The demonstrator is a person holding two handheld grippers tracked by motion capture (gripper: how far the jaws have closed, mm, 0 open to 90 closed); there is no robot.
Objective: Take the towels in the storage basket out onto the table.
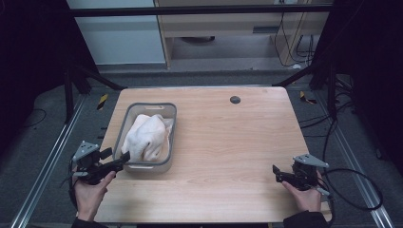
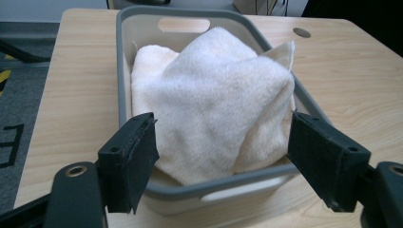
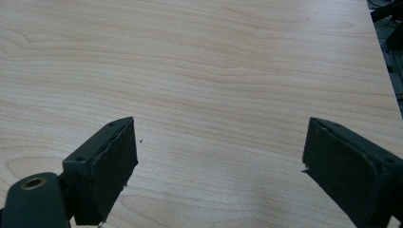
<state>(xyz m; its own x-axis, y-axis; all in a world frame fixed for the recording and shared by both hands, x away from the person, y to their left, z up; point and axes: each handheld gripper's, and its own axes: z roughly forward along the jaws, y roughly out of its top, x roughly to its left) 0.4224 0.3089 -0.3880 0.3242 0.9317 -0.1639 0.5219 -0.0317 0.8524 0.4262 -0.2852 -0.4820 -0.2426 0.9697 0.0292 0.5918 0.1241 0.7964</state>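
Left gripper view: a crumpled white towel [image 2: 214, 104] heaped in a grey basket [image 2: 124, 61], the left gripper [image 2: 223, 156] wide open, holding nothing.

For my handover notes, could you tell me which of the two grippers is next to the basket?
The left gripper, at the grey basket's near end; the right gripper sits over bare table.

The towel [image 2: 214, 104] hides my basket's [image 2: 228, 187] floor and far wall; the tabletop's [image 3: 204, 71] near edge is cut off.
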